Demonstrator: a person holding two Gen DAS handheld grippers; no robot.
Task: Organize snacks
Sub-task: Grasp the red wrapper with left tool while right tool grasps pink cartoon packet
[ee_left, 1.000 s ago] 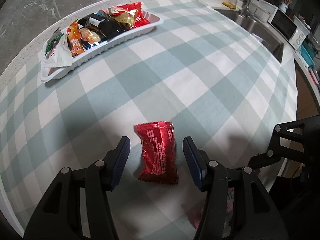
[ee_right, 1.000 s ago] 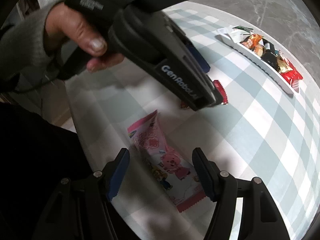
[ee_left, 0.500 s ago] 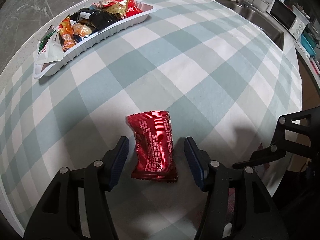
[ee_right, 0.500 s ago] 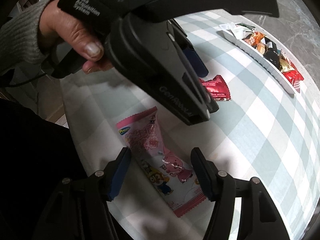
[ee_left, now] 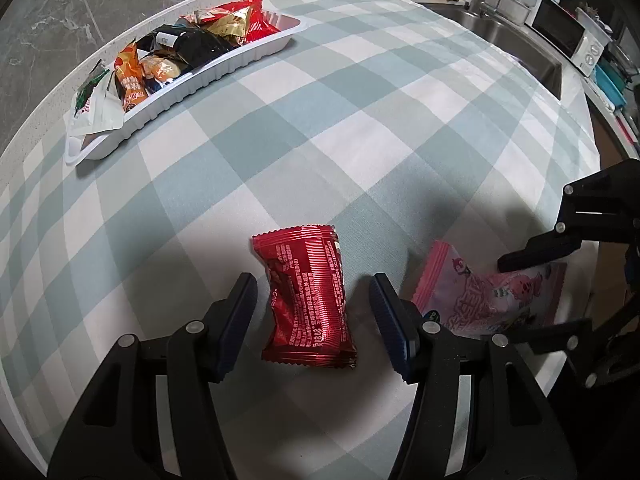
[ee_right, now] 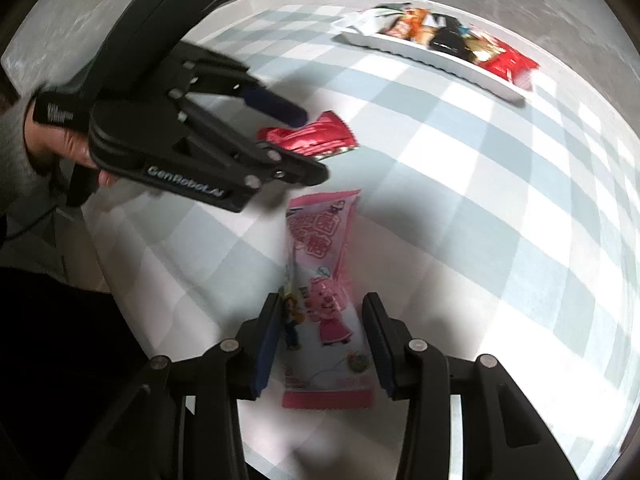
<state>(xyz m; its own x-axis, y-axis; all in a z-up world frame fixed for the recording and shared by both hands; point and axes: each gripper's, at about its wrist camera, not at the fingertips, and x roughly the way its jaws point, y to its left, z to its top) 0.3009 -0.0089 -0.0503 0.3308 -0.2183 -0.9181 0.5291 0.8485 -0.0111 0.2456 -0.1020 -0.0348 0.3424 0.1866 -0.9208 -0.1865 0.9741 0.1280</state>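
The left gripper (ee_left: 312, 304) occupies the lower centre of the left wrist view, angled down toward the checked tablecloth (ee_left: 360, 120). Its jaws stand apart, one on each side of the red snack packet (ee_left: 308, 292), with a visible gap between each blue pad and the wrapper. The packet lies flat on the cloth, its long axis running roughly along the fingers, its far end reaching past the fingertips toward frame centre.

In the right wrist view the left gripper (ee_right: 308, 140) appears at upper left, held by the person's left hand (ee_right: 64, 148), which shows at the left edge of the frame. The red snack packet (ee_right: 310, 140) sits between its two fingers.

The right gripper (ee_right: 320, 340) fills the lower centre of the right wrist view. Its jaws are narrowed around the pink snack packet (ee_right: 320, 280); the view is motion-blurred, so contact between pads and wrapper cannot be confirmed. The packet extends from between the fingers upward toward frame centre.

In the left wrist view the right gripper (ee_left: 528, 296) shows at the right edge, over the pink snack packet (ee_left: 480, 292), which lies just to the right of the red one.

The white tray (ee_left: 240, 64), loaded with assorted snacks (ee_left: 192, 48), sits at upper left, well apart from both grippers. A sink (ee_left: 516, 44) is visible at upper right.
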